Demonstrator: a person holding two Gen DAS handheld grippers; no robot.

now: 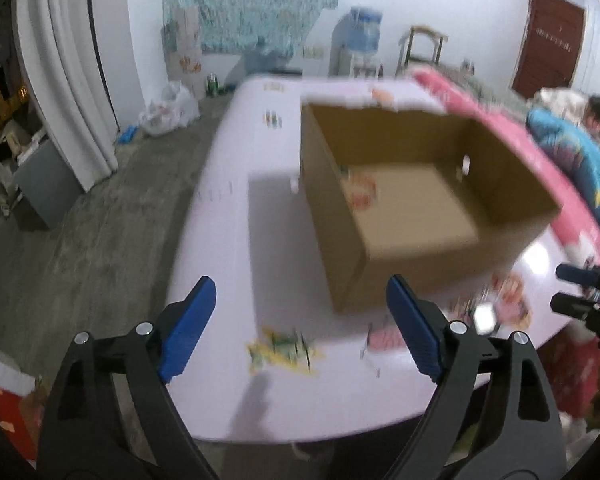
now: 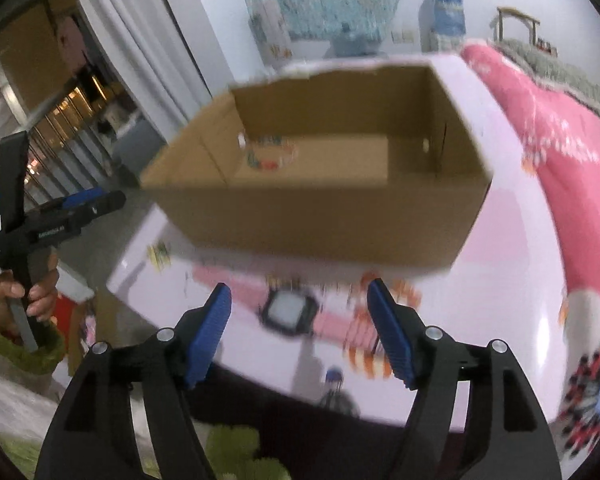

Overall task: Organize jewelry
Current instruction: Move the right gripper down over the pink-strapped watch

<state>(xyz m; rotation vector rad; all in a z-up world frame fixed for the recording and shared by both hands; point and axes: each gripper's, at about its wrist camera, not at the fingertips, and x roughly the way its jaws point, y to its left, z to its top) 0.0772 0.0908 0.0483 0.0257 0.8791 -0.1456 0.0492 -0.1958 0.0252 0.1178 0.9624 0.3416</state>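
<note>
Both claws hang released and empty: left claw over the green-yellow trinket, right claw above the pink-strapped square watch on the pale tabletop. Open brown cardboard box waits just behind. Next, I'd say: descend, pinch, lift into box.

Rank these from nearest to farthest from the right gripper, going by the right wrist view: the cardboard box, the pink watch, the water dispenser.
From the right gripper, jaws open and empty:
1. Pink watch, flat on the table just ahead of the fingertips.
2. Cardboard box, open-topped, standing on the table behind the watch.
3. Water dispenser, against the far wall, upper right.
</note>
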